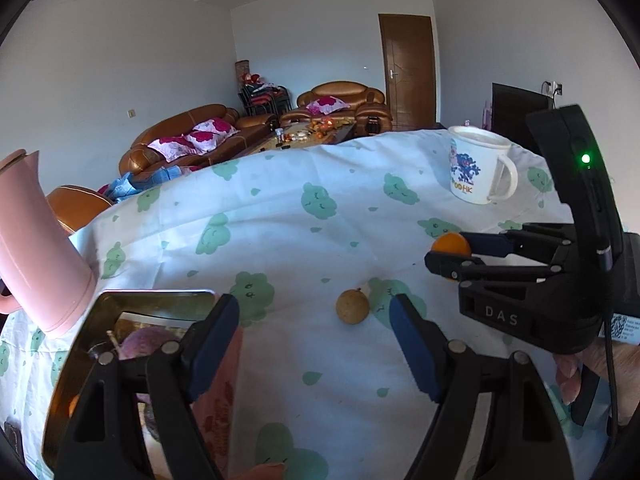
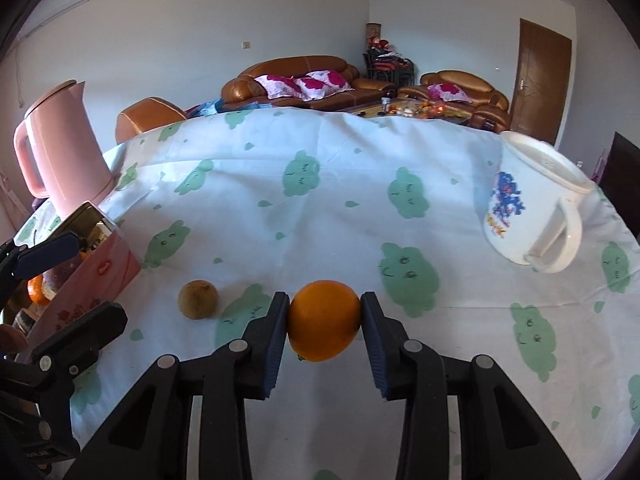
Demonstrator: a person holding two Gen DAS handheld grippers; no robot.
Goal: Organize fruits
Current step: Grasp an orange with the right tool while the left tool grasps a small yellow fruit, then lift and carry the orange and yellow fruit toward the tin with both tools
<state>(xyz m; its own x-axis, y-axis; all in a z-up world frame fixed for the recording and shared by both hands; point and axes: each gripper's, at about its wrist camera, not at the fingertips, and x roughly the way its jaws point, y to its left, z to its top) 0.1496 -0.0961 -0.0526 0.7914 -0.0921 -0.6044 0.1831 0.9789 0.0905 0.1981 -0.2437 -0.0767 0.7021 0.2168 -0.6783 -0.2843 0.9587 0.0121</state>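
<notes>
One orange is in the grip, one brown fruit is waiting.

The right hand-held gripper [image 2: 324, 322] is clamped on an orange [image 2: 323, 320], above the worktop [image 2: 340, 208]. The left hand-held gripper [image 1: 316, 344] has its fingers apart and holds nothing, beside the tin box [image 1: 156, 298]. The box already has some fruit inside, so I judge the task partly done. The small brown fruit [image 2: 197, 299] lies on the cloth, near the box, not yet sorted.

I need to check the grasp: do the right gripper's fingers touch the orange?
Touching. In the right wrist view, both pads of the right gripper press against the sides of the orange, with no gap on either side.
</notes>
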